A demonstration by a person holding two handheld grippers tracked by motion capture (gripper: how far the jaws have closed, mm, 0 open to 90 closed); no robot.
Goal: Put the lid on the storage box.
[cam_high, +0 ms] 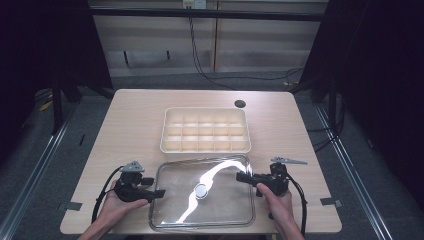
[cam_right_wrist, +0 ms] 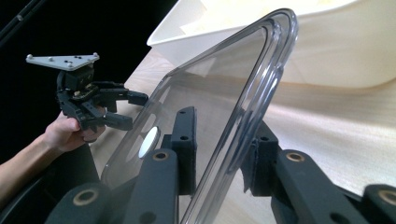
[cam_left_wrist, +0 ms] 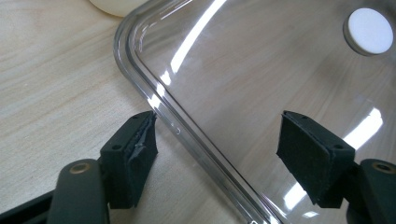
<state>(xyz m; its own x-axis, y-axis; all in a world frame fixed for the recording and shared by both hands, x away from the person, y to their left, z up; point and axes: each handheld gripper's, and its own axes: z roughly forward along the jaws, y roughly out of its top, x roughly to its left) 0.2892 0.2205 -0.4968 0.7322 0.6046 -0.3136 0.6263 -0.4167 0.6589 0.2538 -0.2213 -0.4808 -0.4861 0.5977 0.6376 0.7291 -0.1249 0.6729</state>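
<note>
Clear lid [cam_high: 202, 192] flat on table [cam_high: 130, 125], near of compartment tray [cam_high: 205, 130]. Rt gripper [cam_high: 245, 176] clamped on lid's rt rim. Lt gripper [cam_high: 157, 193] jaws apart, straddling lt rim, not gripping. Judged rigid, light, slick, crack-prone; grip at rims, not knob [cam_high: 201, 190].

The left gripper [cam_high: 159, 193] sits in the person's left hand [cam_high: 116, 202], level and pointing toward the clear lid [cam_high: 220, 200], its jaws spread wide with one on each side of the lid's left rim, neither pressing on it. The right gripper [cam_high: 241, 176], in the right hand [cam_high: 276, 199], points at the lid's right edge, its jaws clamped on that rim.
</note>
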